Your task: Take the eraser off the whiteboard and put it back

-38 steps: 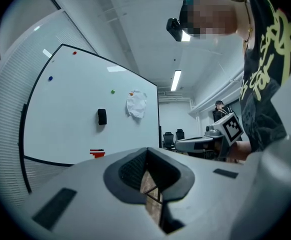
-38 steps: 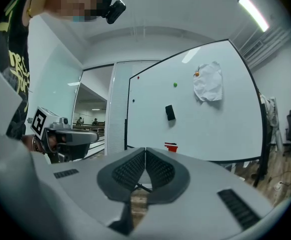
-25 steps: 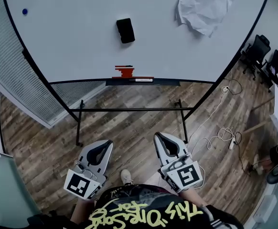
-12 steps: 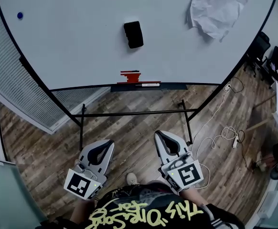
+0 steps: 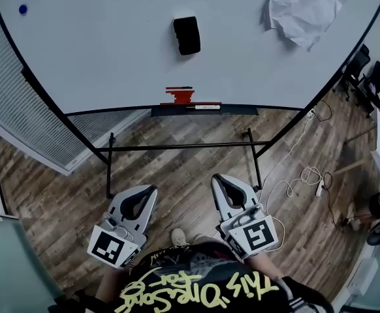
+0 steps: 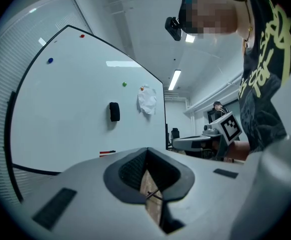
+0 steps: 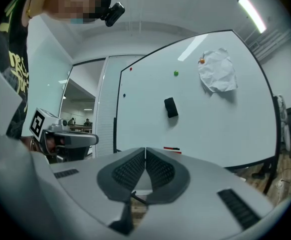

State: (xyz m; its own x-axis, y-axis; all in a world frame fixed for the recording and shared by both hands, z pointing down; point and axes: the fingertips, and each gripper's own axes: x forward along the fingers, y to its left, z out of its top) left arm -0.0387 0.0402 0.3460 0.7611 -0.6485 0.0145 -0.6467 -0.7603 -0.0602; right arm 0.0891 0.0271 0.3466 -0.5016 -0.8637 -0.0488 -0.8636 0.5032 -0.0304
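1. Since one second before, the eraser (image 5: pixel 187 35) and the crumpled paper (image 5: pixel 307 8) had drifted to the right in the head view, while both grippers kept their low place.
2. A thin black edge framed the whiteboard (image 5: pixel 111 44). Its black stand bar (image 5: pixel 177 147) crossed between board and grippers, with bare wooden floor (image 5: pixel 177 175) on both sides. White cables (image 5: pixel 301 182) lay at the right.
3. Yellow writing on the person's black shirt (image 5: pixel 203 292) began with "This"; the rest I could not read surely.
4. The eraser, a black rounded block, stuck on the smooth white board above the tray (image 5: pixel 196 111), well apart from both grippers.
5. The left gripper (image 5: pixel 148 192) and the right gripper (image 5: pixel 219 181) had ribbed dark pads. Both had their jaws clenched together, with nothing between them.
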